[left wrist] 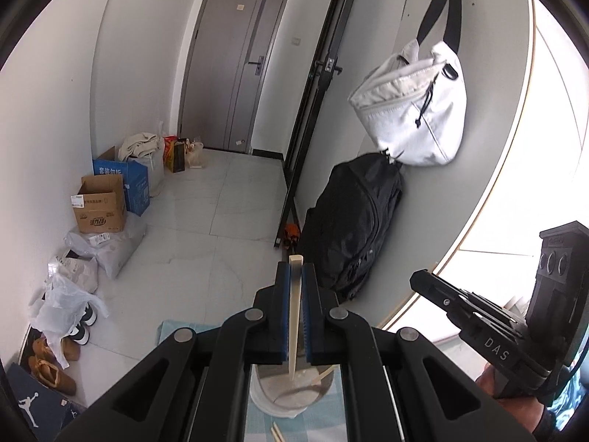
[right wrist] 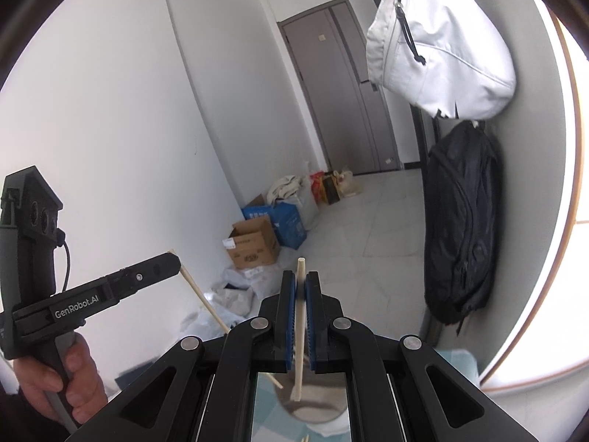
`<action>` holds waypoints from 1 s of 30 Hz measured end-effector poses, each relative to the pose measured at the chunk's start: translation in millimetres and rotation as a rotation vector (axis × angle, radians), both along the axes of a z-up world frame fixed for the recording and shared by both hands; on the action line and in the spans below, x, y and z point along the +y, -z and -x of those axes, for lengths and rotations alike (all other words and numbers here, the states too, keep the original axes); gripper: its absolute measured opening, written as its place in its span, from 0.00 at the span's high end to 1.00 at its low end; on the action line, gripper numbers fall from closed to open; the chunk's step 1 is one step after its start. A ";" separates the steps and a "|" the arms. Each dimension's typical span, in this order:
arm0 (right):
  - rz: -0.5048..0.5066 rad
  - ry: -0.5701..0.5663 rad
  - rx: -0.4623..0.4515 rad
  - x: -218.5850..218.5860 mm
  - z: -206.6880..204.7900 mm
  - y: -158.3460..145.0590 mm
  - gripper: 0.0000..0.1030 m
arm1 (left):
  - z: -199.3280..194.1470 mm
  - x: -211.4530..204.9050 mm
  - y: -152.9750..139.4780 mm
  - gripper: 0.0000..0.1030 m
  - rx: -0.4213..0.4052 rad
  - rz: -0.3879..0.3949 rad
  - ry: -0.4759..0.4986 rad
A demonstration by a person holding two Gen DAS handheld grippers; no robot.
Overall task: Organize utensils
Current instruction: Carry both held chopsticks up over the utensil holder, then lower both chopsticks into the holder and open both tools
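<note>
My left gripper [left wrist: 295, 276] is shut on a pale chopstick [left wrist: 294, 316] that stands upright, its lower tip inside a white and metal cup [left wrist: 291, 399] below the jaws. My right gripper [right wrist: 301, 283] is shut on a second pale chopstick [right wrist: 300, 331], its lower end in the same cup [right wrist: 313, 405]. The right gripper also shows in the left wrist view [left wrist: 419, 280]. The left gripper shows in the right wrist view [right wrist: 173, 259], with its chopstick [right wrist: 206, 304] slanting down to the cup. Another chopstick [left wrist: 278, 432] lies on the blue checked cloth [left wrist: 257, 423].
A black backpack [left wrist: 353, 228] and a white bag [left wrist: 412, 110] hang on the wall to the right. Cardboard boxes [left wrist: 101, 206], plastic bags and shoes [left wrist: 51, 364] line the left wall. A grey door [left wrist: 235, 66] stands at the far end.
</note>
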State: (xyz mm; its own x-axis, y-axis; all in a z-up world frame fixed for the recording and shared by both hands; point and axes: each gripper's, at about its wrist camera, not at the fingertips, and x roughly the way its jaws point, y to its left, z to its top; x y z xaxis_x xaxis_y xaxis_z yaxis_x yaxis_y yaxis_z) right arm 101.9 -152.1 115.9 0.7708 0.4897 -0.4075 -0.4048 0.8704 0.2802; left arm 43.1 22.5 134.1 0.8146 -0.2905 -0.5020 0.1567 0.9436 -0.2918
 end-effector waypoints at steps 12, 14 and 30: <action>0.064 0.008 -0.026 13.4 -39.7 -9.7 0.96 | -33.2 -0.6 1.2 0.98 0.006 0.014 -0.012; 0.074 0.007 -0.018 15.5 -45.5 -5.4 0.96 | -38.4 -0.4 6.1 0.98 0.016 0.015 -0.011; 0.166 -0.035 0.042 28.4 -72.2 31.5 0.96 | -61.5 -2.2 44.6 0.98 0.106 0.076 0.056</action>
